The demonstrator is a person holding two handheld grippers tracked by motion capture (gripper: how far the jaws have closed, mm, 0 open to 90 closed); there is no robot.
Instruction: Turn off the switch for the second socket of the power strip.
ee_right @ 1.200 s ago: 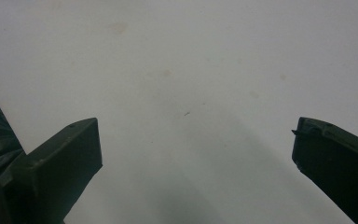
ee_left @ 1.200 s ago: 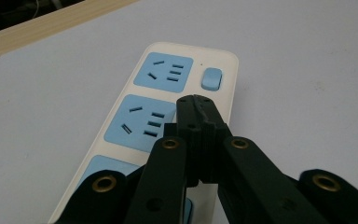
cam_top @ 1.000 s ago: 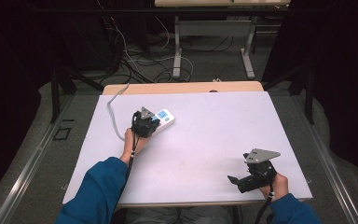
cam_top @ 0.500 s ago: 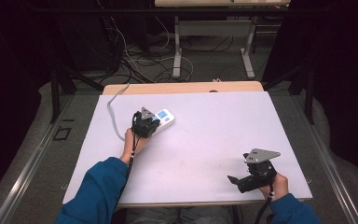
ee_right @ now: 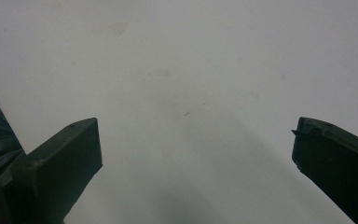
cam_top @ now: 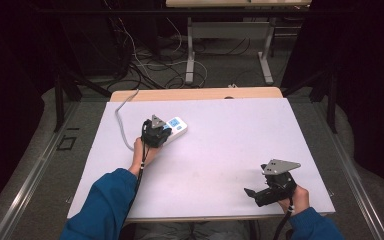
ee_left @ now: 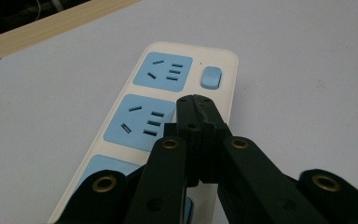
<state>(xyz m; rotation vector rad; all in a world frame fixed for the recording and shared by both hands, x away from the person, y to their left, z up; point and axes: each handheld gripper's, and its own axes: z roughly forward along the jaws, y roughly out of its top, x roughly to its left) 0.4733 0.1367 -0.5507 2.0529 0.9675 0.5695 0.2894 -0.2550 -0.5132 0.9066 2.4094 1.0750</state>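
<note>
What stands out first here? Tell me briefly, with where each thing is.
The white power strip with blue sockets and a blue switch lies at the far left of the pale table. The left tongs, jaws closed together, are over it, tips close to the switch. Near the table's front right corner, the right tongs are wide open over bare tabletop.

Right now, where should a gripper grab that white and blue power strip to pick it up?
Grab the power strip across its narrow width, coming straight down from above, one finger on each long edge. It lies flat on the table, so its long, straight sides give the best hold.
</note>
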